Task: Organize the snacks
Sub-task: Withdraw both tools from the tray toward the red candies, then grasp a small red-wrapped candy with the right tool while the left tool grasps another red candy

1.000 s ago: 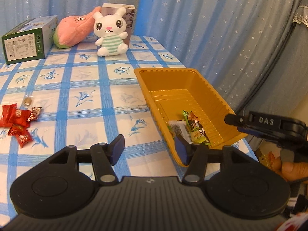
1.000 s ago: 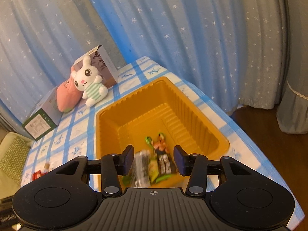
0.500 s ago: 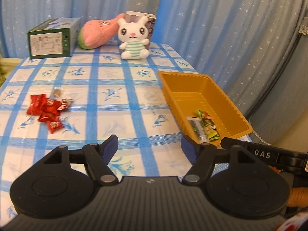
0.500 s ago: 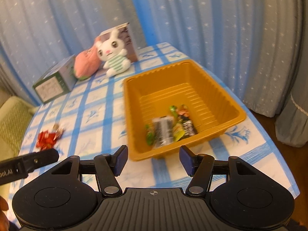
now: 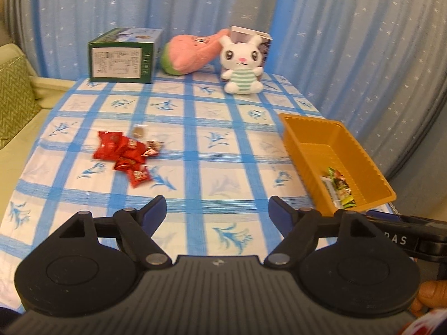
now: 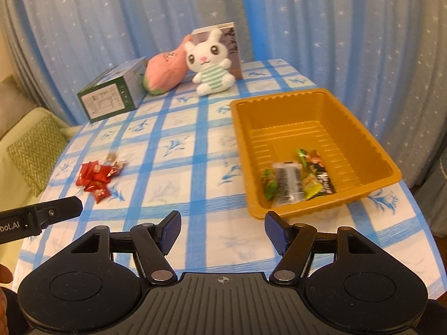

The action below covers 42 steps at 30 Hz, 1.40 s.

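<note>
We see a white tablecloth checked in blue with blue flower sprigs, an orange-brown ribbed tray, shiny red candy wrappers, a white plush rabbit in green-and-white stripes, a pink plush, a dark green box, and blue curtains dotted with white stars.

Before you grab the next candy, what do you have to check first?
1. Left tool open and holding nothing: ok.
2. Right tool open and holding nothing: ok.
3. Red candies loose on the tablecloth, nothing lying on top of them: ok.
4. Orange tray has room: ok, only a few snack packets sit at its near end.
5. Bunny toy and green box out of the way at the far edge: ok.
6. Whether the candies stick together: cannot tell.
</note>
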Motion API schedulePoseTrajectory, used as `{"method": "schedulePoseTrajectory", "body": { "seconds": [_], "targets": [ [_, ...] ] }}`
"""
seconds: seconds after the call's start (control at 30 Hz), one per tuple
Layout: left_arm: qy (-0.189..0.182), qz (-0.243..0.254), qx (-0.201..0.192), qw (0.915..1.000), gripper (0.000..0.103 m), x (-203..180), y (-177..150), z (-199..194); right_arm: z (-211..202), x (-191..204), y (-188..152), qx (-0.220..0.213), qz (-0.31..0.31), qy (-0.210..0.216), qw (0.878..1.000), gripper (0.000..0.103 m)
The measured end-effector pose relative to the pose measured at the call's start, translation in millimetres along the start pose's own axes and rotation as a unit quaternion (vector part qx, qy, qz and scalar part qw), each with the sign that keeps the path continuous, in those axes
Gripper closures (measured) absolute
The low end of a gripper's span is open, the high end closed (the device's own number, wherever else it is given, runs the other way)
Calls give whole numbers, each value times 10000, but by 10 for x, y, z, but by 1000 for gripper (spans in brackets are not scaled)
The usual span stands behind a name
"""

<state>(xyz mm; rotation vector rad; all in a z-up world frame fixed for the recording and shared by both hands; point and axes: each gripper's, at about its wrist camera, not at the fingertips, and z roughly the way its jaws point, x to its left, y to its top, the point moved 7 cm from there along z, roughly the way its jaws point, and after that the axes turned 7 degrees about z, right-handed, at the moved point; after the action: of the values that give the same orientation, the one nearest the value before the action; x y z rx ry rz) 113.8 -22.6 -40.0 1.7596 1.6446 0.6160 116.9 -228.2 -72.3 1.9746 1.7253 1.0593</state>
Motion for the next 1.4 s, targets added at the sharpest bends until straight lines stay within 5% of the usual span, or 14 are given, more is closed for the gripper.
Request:
{"method": "schedulePoseTrajectory", "body": {
  "seconds": [0.63,1.17,1.4],
  "targets": [
    [430,-219,-81,9988,25,539,-24,-48,205,441,-29,109,-409,212,9989,36],
    [734,131,-269,9969,25,876,136,109,527,743,23,190,-643,365,9971,36],
    [720,186,-33,9972,25,1093,162,323,712,916,111,86,-772,531,9956,36]
  ]
}}
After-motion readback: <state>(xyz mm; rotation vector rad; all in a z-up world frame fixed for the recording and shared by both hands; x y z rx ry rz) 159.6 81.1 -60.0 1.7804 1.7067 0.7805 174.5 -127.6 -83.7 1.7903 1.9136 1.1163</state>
